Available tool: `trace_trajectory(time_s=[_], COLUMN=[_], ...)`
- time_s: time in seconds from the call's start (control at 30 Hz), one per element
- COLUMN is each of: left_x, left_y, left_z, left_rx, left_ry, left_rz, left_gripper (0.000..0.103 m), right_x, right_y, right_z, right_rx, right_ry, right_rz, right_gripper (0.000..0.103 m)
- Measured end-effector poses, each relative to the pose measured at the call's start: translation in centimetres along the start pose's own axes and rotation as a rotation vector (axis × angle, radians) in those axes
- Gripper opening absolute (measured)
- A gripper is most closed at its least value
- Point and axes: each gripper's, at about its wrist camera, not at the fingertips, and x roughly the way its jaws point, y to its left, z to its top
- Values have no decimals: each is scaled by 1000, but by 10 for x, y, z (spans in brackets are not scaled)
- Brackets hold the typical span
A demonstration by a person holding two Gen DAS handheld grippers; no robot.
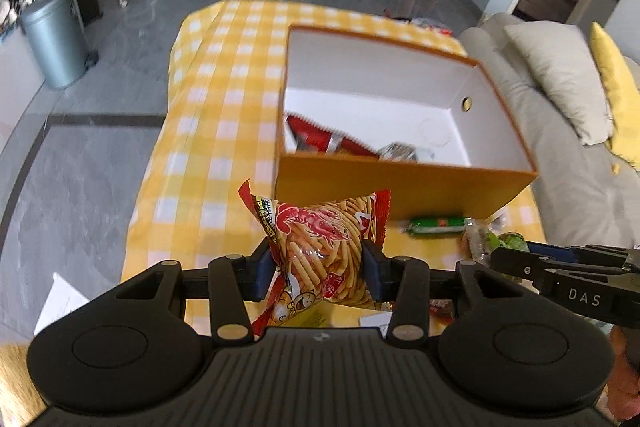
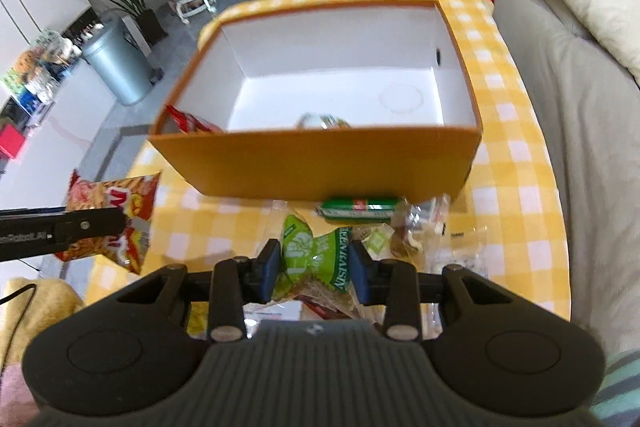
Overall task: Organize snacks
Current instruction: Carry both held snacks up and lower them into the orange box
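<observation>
Care with height comes first — the left gripper (image 1: 319, 269), fingers clamped on the shrimp-stick bag (image 1: 320, 251) at lower centre, should clear the orange box (image 1: 400, 187) wall before releasing, then the right gripper (image 2: 316, 269) — clamped on the green raisin packet (image 2: 316, 259) — follows.

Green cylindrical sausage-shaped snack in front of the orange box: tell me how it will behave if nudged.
The green cylindrical snack lies on its side on the checked tablecloth, so it would probably roll. Its glossy wrapper looks slippery. It seems firm, not floppy.
</observation>
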Motion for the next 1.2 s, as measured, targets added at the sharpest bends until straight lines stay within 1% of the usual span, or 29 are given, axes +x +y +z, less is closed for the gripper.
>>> trace_trajectory(time_s=[0.17,0.23,0.33,0.43,0.57,0.67,0.93,1.07,1.2], left_x=[0,3,6,16,32,44,76,90,99], left_y=[-5,-8,-11,-12,-10,-10,-16,-18,-21], left_z=[18,26,39,55,75,87,105,111,122], left_rx=[54,74,99,111,113,129,151,154,159], left_ry=[-17,-21,-27,-12,28,56,118,122,109], left_rz=[11,21,14,21,39,59,64,62,60], left_gripper=[51,51,51,51,51,51,51,51,51], right_x=[-14,-15,-17,-16,-13,-3,37,53,70], right_y=[8,9,11,10,12,10,-1,-6,-7], right_z=[15,22,35,54,76,89,113,122,129], right_rx=[-9,-12,-20,-27,-39,-37,-17,-2,2], right_ry=[-37,-44,-62,-77,-88,-77,-5,20,47], right_rz=[39,43,48,51,43,43,47,49,52], right_gripper=[34,34,34,34,34,34,34,34,34])
